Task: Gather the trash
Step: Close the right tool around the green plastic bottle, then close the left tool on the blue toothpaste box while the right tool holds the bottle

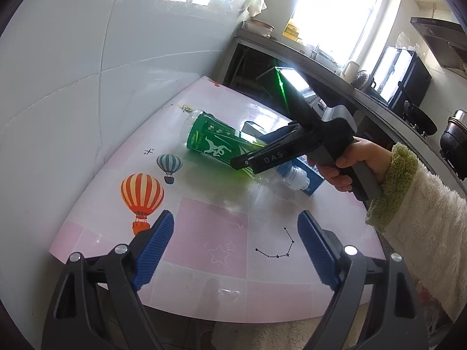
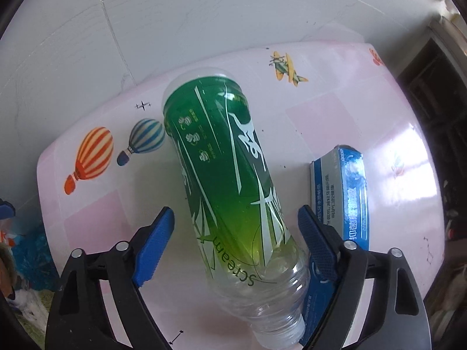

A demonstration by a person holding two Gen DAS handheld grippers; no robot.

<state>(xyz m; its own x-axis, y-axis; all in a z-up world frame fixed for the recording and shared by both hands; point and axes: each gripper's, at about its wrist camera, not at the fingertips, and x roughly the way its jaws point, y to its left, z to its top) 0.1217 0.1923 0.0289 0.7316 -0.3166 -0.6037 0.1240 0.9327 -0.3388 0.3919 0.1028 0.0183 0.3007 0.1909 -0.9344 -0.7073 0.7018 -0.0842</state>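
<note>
1. Your right tool (image 2: 236, 248) points steeply down over the green-labelled bottle (image 2: 224, 180); the bottle lies on its side on the pink tabletop (image 2: 335, 110), neck toward you.
2. Right tool state: jaws spread wide and straddling the bottle's lower body. There's a visible gap on the left pad; the right pad (image 2: 316, 245) is just beside the bottle wall, contact can't be told. No grip yet.
3. Your left tool (image 1: 235, 250) hangs over the near tabletop edge, jaws wide apart, nothing between them.
4. Blue box (image 2: 341, 192) lies just right of the bottle, close behind your right finger. Tight on that side.
5. Left of the bottle: bare tabletop out to the balloon prints (image 2: 93, 157), plenty of room.
6. Bottle base sits near the far tabletop edge, against the white tiled wall (image 2: 204, 14).
7. From the left wrist view, your right hand (image 1: 347, 163) and fleece sleeve (image 1: 423, 218) come in over the right tabletop edge; kitchen counter (image 1: 335, 70) runs behind.
</note>
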